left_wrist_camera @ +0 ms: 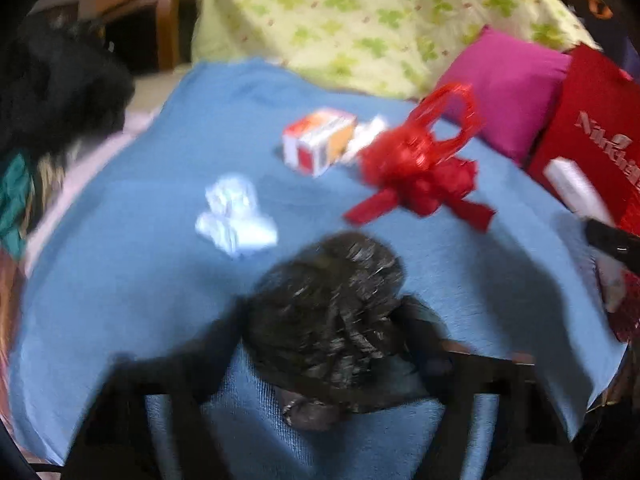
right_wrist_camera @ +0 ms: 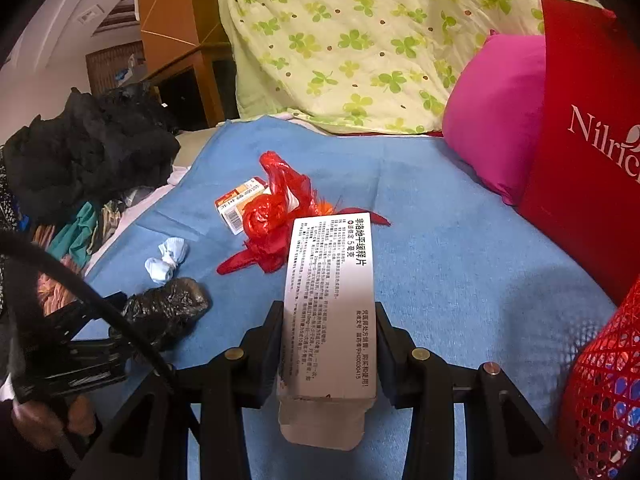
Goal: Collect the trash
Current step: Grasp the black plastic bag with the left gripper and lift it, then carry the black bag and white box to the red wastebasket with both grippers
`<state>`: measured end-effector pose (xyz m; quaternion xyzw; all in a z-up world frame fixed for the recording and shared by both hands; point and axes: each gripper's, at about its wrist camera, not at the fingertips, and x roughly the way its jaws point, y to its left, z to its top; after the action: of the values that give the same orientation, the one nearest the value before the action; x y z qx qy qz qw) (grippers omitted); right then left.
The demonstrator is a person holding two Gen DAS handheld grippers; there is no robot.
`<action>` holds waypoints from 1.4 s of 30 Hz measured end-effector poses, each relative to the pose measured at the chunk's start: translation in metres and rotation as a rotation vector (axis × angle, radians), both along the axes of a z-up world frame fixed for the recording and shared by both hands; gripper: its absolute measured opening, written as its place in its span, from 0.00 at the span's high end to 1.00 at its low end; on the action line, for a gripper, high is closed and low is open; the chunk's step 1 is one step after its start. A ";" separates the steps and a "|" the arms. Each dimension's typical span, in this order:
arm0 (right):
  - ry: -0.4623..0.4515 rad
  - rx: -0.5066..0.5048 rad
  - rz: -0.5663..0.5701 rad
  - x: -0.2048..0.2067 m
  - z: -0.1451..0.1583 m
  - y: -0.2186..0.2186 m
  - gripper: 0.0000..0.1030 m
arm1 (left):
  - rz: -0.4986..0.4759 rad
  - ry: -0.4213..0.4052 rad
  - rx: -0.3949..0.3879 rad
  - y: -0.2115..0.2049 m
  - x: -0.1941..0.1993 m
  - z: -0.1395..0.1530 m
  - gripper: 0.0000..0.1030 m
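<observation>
**Trash on the blue blanket**

Left wrist view: left gripper (left_wrist_camera: 320, 392) stands partly open around a crumpled black plastic bag (left_wrist_camera: 328, 312) on the blue blanket (left_wrist_camera: 140, 300), pads apparently not pressing.

Right wrist view: right gripper (right_wrist_camera: 328, 344) clamps a white printed cardboard box (right_wrist_camera: 330, 300) above the blanket.

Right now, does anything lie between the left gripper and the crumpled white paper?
Yes. The black bag sits at the left gripper tips, straight ahead; the white paper lies beyond it on the blue cloth.
</observation>
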<state>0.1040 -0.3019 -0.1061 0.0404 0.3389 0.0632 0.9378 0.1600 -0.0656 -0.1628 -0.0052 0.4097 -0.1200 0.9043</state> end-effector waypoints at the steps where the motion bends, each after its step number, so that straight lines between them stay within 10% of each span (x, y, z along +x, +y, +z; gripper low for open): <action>1: -0.006 -0.003 0.004 -0.002 0.001 0.001 0.58 | -0.006 0.038 -0.009 0.001 0.003 -0.006 0.59; 19: -0.264 0.037 -0.110 -0.061 0.062 -0.049 0.58 | -0.216 -0.385 0.199 -0.121 -0.062 0.139 0.62; 42: -0.276 0.026 -0.478 -0.148 0.066 -0.184 0.57 | -0.461 -0.401 0.218 -0.285 -0.102 0.164 0.61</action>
<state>-0.0442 -0.4862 -0.0398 0.1222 0.1882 -0.1504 0.9628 0.0584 -0.3504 0.0014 0.2083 0.2244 -0.2759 0.9111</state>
